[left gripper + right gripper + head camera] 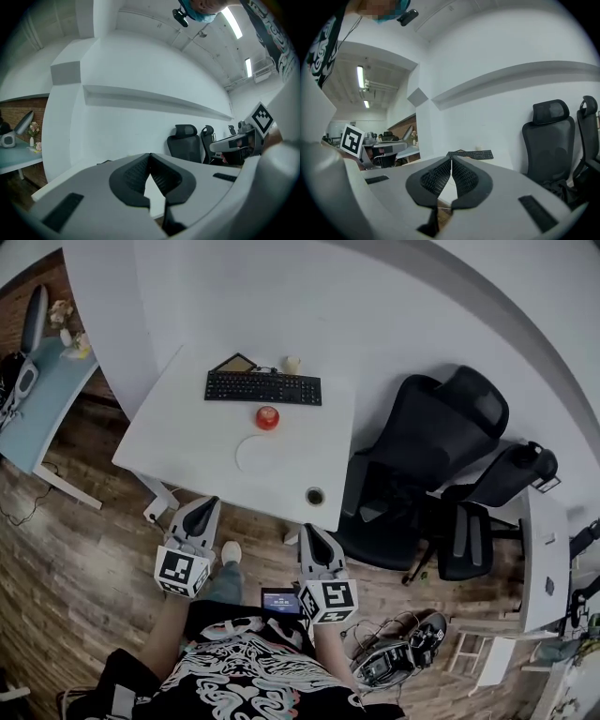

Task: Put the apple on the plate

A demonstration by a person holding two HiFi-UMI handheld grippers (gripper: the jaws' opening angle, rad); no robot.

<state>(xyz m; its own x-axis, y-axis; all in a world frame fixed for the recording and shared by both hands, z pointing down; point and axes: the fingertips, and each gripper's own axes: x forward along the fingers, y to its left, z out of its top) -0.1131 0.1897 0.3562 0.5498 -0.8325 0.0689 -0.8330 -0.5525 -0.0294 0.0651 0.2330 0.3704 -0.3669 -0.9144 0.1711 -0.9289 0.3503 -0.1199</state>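
A red apple [268, 417] rests on the white table [187, 427], just in front of a black keyboard [263, 387]. A white plate [262, 454] lies flat on the table a little nearer than the apple. My left gripper [208, 503] and right gripper [307, 531] hover over the floor, short of the table's near edge, both shut and empty. In the left gripper view the jaws [150, 161] meet tip to tip. The right gripper [451, 163] shows the same, with the keyboard [471, 154] beyond its tips.
A small dark cup [315, 496] stands at the table's near right corner. Black office chairs [422, 465] crowd the right side of the table. A tablet [236, 363] and a small pale object [292, 364] sit behind the keyboard. A blue desk [37, 399] stands at left.
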